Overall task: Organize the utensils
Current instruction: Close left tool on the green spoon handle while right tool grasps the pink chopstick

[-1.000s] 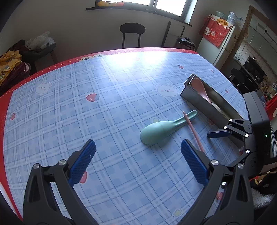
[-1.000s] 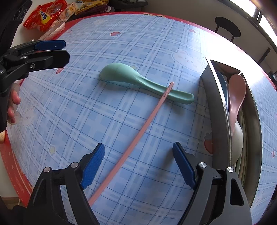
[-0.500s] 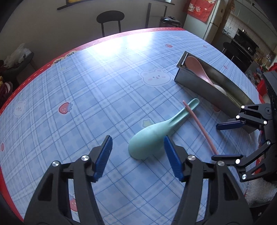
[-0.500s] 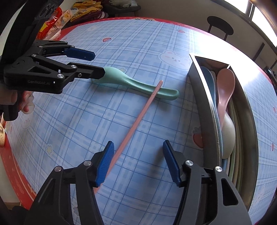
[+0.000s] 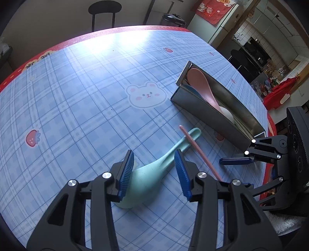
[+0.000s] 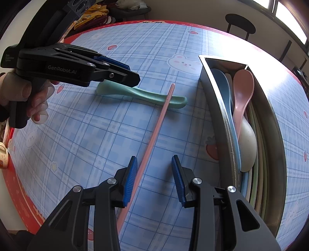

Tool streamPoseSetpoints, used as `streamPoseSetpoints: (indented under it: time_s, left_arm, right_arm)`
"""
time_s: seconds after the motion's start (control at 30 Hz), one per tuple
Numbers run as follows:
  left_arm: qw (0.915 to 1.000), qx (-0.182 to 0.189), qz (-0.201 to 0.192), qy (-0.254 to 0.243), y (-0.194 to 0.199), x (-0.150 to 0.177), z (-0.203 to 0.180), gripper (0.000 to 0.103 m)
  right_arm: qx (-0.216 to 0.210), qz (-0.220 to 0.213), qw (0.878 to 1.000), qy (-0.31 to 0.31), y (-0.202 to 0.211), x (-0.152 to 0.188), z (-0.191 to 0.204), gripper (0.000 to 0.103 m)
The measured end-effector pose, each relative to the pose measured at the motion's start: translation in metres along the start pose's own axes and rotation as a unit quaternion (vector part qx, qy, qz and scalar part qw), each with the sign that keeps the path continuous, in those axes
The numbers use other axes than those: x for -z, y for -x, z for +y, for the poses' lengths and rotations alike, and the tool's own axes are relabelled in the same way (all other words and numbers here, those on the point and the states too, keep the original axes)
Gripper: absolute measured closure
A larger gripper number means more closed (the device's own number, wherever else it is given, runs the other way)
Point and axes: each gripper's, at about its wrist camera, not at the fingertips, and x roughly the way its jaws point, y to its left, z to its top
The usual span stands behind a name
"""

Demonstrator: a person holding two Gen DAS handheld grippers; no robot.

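Note:
A mint green spoon [image 5: 146,179] lies on the blue checked tablecloth, bowl toward me. My left gripper [image 5: 154,168] straddles its bowl with the jaws closing; the right pad [image 5: 180,170] stands clear of the spoon. A pink chopstick [image 6: 154,131] rests with its far tip across the spoon's handle [image 6: 173,100]. My right gripper [image 6: 154,173] hangs over the chopstick's near half, jaws closing, the stick close against the left pad [image 6: 131,179] and apart from the right one. In the right wrist view the left gripper [image 6: 134,74] covers the spoon's bowl.
A long metal tray [image 6: 216,108] lies to the right, holding a pink spoon [image 6: 241,90], a blue one [image 6: 224,86], a white one [image 6: 248,142] and several sticks. A hand [image 6: 34,100] grips the left tool. The table's red edge [image 6: 23,193] is near; a stool [image 5: 105,7] stands beyond.
My left gripper came forward and down over the green spoon while its jaws narrowed around the bowl. The right gripper's jaws narrowed around the pink chopstick and it hardly moved.

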Motion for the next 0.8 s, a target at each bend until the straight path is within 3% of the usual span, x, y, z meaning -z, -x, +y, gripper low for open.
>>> streamPoseSetpoints:
  time_s: [0.2,0.27,0.37,0.5,0.7,0.8]
  left_arm:
    - [0.9994,0.017,0.029,-0.009,-0.015,0.005,-0.012,0.060]
    - [0.9990,0.030,0.033,-0.007,-0.015,0.011,-0.016,0.062]
    - [0.9980,0.044,0.044,-0.002,-0.016,0.019,-0.021,0.075]
    - [0.9972,0.057,0.045,0.020,-0.015,0.030,-0.021,0.075]
    - [0.9939,0.075,0.031,0.075,-0.015,0.036,-0.013,0.077]
    - [0.9925,0.071,0.026,0.096,-0.015,0.037,-0.013,0.077]
  right_arm:
    - [-0.002,-0.001,1.000,0.003,0.000,0.001,0.000,0.067]
    - [-0.006,-0.001,1.000,0.001,0.001,0.001,0.000,0.067]
    - [-0.012,-0.001,1.000,-0.004,0.001,0.001,-0.003,0.067]
    - [-0.019,-0.001,1.000,-0.011,0.003,0.003,-0.007,0.067]
    - [-0.021,-0.002,0.999,-0.028,0.005,0.008,-0.018,0.085]
    - [-0.025,-0.001,0.999,-0.037,0.006,0.009,-0.021,0.088]
